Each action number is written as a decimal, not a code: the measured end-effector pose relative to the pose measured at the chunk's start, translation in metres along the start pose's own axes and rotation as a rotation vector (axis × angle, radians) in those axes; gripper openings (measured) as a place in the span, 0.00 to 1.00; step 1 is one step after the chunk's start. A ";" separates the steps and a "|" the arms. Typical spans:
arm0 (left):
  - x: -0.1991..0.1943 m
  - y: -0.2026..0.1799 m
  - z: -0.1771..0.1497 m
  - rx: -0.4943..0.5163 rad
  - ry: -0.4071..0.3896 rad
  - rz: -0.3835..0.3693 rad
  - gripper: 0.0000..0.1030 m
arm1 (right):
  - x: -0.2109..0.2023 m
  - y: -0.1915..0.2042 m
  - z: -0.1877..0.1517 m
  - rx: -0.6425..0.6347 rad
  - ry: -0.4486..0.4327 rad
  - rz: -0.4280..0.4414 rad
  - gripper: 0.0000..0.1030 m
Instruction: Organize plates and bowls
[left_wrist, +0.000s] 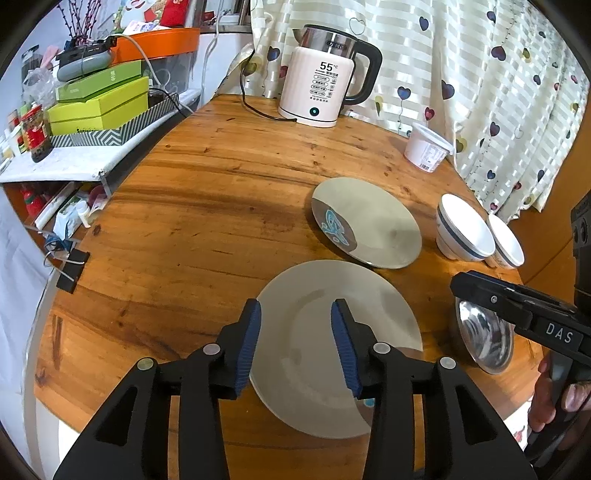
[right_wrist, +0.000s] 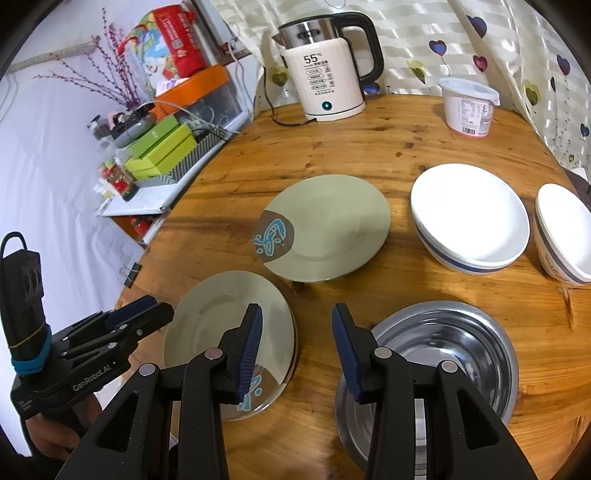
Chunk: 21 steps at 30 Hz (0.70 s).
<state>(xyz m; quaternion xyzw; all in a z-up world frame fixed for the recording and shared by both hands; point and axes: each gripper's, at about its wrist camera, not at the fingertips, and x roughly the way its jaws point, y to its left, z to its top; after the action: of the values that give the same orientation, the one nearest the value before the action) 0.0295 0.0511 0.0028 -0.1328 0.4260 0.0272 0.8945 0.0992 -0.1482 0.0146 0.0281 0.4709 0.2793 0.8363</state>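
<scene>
Two beige plates with a blue motif lie on the round wooden table (left_wrist: 207, 192). The near plate (left_wrist: 317, 354) (right_wrist: 221, 332) lies under my open, empty left gripper (left_wrist: 295, 343). The far plate (left_wrist: 369, 221) (right_wrist: 328, 225) lies beyond it. A steel bowl (left_wrist: 485, 338) (right_wrist: 450, 343) sits to the right, just past my open, empty right gripper (right_wrist: 297, 347), which hovers between the near plate and this bowl. Two white bowls with a blue band, one large (left_wrist: 463, 232) (right_wrist: 469, 218) and one smaller (left_wrist: 508, 243) (right_wrist: 565, 236), stand at the far right.
A white electric kettle (left_wrist: 325, 77) (right_wrist: 325, 70) with a cord and a white plastic tub (left_wrist: 426, 147) (right_wrist: 469, 107) stand at the back by the curtain. A cluttered shelf with green boxes (left_wrist: 99, 107) lies left of the table. A binder clip (left_wrist: 72, 267) grips the left edge.
</scene>
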 end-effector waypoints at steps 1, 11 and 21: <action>0.000 0.000 0.000 -0.001 0.000 -0.002 0.42 | 0.000 -0.001 0.001 0.005 0.001 -0.001 0.38; 0.008 -0.003 0.013 0.004 0.010 -0.043 0.43 | 0.002 -0.013 0.007 0.042 0.000 -0.011 0.38; 0.023 -0.010 0.034 0.019 0.025 -0.063 0.43 | 0.011 -0.028 0.020 0.103 0.009 -0.008 0.38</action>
<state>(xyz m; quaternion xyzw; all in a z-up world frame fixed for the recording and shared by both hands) 0.0711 0.0489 0.0078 -0.1381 0.4331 -0.0066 0.8907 0.1321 -0.1619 0.0089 0.0679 0.4884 0.2516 0.8328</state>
